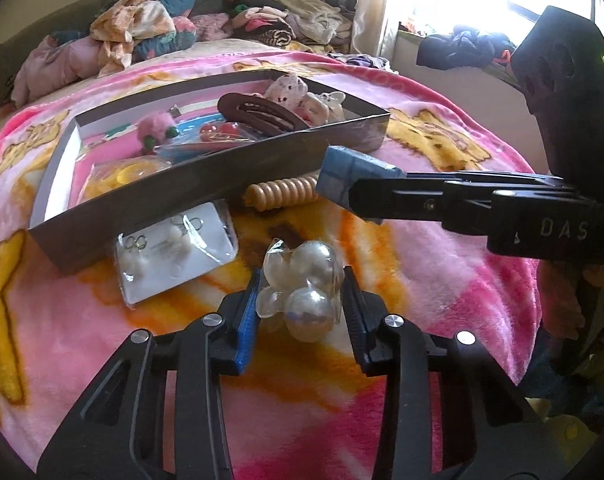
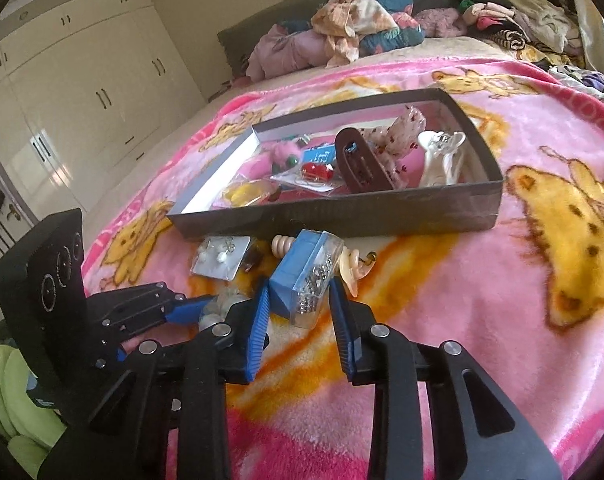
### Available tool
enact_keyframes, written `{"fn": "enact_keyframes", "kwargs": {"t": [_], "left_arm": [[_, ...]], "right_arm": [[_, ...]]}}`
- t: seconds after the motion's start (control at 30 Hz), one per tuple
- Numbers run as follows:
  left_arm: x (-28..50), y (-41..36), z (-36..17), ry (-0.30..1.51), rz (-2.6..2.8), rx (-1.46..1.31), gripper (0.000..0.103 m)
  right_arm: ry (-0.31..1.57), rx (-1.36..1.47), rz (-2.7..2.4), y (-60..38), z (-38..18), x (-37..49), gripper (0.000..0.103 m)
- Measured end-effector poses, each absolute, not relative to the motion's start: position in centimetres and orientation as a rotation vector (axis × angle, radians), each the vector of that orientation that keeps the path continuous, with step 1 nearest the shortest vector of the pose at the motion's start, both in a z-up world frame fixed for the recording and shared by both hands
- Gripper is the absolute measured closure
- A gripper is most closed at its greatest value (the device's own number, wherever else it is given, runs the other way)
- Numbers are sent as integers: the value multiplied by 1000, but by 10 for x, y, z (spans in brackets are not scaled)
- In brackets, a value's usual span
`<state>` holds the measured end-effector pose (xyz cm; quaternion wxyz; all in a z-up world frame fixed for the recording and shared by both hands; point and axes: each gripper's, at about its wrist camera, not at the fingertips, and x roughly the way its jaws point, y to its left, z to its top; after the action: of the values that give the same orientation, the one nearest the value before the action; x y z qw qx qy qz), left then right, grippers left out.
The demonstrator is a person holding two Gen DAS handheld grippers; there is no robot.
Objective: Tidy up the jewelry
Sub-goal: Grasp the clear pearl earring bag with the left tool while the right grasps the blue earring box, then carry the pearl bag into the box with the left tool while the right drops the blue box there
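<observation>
- Pearl earrings [image 1: 302, 292] in a clear crinkly packet sit between the left tongs [image 1: 300, 300], whose pads are clamped on the packet's sides, low over the pink blanket [image 1: 442, 264].
- Plastic film like that is slippery and soft; the beads inside look light but hard, so I'd judge a squeeze across the beads safer than one on loose film.
- Right tongs [image 2: 298, 296] are clamped on a small blue-and-clear box [image 2: 302, 276] of tiny metal bits: stiff, light, smooth-walled, best held flat across its long sides.
- Both tongs tilt downward toward the bed, the right pair crossing ahead of the left.
- Just beyond lie an earring card [image 1: 174, 256] and a ribbed beige clip [image 1: 282, 194], then the dark tray [image 1: 150, 196], already holding hair clips.
</observation>
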<state>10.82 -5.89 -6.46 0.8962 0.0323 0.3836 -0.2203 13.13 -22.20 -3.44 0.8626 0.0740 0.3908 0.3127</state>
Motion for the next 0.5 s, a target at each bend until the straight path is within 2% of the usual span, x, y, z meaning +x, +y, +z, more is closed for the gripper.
{"fn": "enact_keyframes", "kwargs": {"t": [0.5], "left_arm": [[113, -53, -42, 728, -438, 36, 74]], "right_arm": [[769, 203, 588, -245, -22, 129, 76]]}}
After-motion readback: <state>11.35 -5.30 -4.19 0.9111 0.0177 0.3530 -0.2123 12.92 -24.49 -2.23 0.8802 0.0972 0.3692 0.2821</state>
